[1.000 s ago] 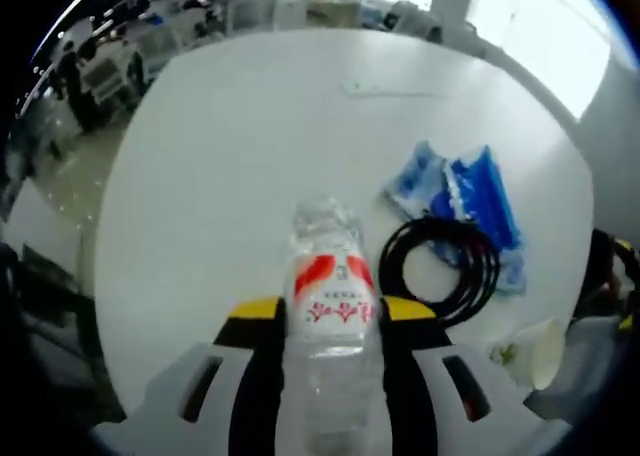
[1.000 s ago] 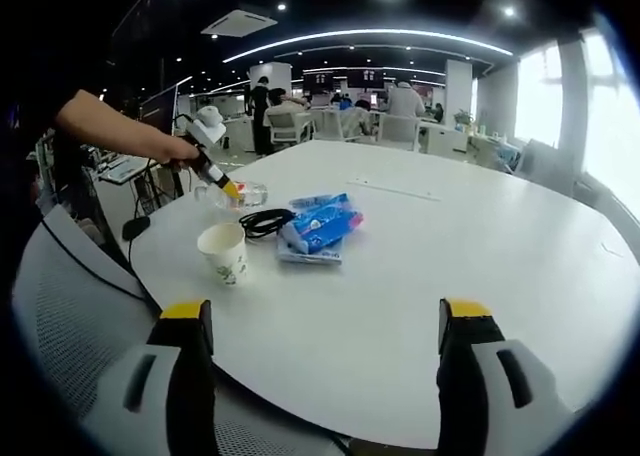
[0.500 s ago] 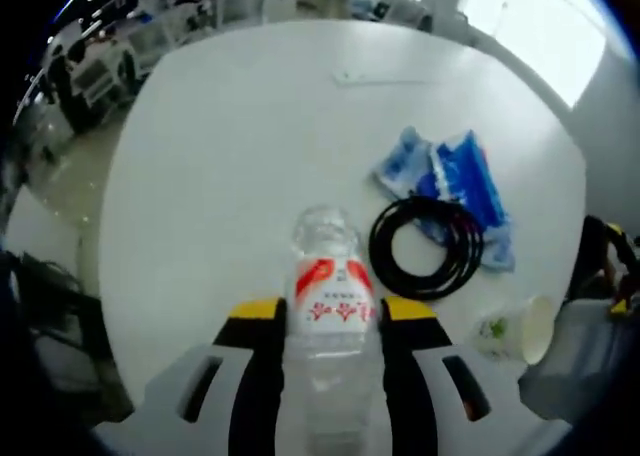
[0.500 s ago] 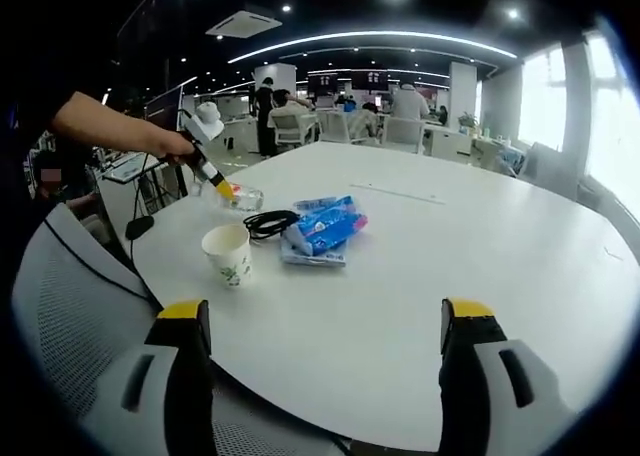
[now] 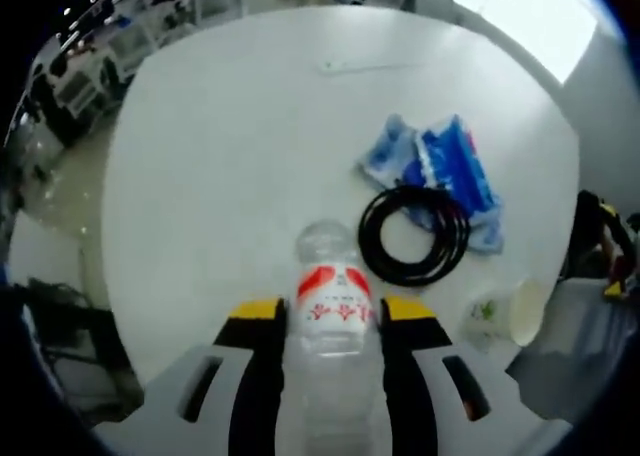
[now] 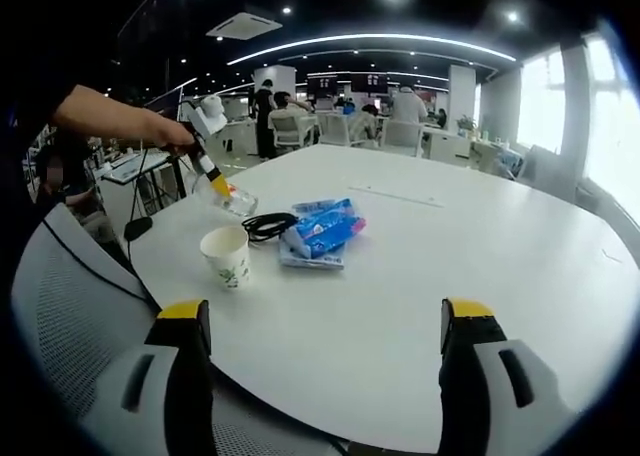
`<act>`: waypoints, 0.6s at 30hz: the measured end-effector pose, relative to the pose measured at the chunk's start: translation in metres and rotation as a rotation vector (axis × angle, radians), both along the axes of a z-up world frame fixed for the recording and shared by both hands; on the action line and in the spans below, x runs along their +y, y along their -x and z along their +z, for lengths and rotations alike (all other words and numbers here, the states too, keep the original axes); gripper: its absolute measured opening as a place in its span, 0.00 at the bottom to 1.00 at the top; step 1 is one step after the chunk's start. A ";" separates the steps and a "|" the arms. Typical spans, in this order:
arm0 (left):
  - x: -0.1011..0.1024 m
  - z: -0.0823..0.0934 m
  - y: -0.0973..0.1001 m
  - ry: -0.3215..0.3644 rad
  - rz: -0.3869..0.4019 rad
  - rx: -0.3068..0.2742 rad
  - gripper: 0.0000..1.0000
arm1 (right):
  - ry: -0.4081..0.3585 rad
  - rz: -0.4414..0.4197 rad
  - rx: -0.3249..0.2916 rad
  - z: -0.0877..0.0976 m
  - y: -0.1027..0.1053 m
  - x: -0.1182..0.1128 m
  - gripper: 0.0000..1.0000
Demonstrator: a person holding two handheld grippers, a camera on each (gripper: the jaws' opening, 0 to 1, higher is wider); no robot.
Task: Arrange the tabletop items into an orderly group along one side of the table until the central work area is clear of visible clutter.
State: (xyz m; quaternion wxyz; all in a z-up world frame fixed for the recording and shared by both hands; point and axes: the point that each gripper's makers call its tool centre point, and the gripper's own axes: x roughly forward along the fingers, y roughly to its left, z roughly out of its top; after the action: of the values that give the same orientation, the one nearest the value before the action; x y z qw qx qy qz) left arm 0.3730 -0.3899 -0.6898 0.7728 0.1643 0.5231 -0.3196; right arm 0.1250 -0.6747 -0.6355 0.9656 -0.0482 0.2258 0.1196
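Now the left gripper (image 5: pixel 322 326) is clamped on a clear plastic water bottle with a red and white label (image 5: pixel 330 321), which lies along its jaws with the far end pointing forward and held above the round white surface (image 5: pixel 230 156); in the right gripper view the bottle seems lifted clear of it. Ahead and to the right of that gripper lies a coiled black cable (image 5: pixel 412 234), with blue plastic packets (image 5: pixel 445 171) touching its far side, and a white paper cup with a green print (image 5: pixel 505 314) farther right, near the edge. The right gripper (image 6: pixel 325 371) hangs wide open and empty, well back from the cluster. Carrying the bottle appears to be the step in hand; the next move likely calls for setting it down beside the cable and cup, then letting go.
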 end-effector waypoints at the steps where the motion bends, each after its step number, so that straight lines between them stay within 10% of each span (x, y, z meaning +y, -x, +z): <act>1: 0.001 0.000 0.001 -0.009 -0.009 0.003 0.34 | 0.000 0.000 0.001 0.000 0.000 0.000 0.95; 18: 0.004 0.005 0.011 -0.141 -0.156 0.105 0.34 | 0.001 0.002 0.000 0.000 0.000 0.001 0.95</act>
State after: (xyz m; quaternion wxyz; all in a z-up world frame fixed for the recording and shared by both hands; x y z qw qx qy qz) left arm 0.3616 -0.3860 -0.6848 0.7036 0.2415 0.5698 -0.3492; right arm 0.1249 -0.6740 -0.6352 0.9655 -0.0489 0.2256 0.1203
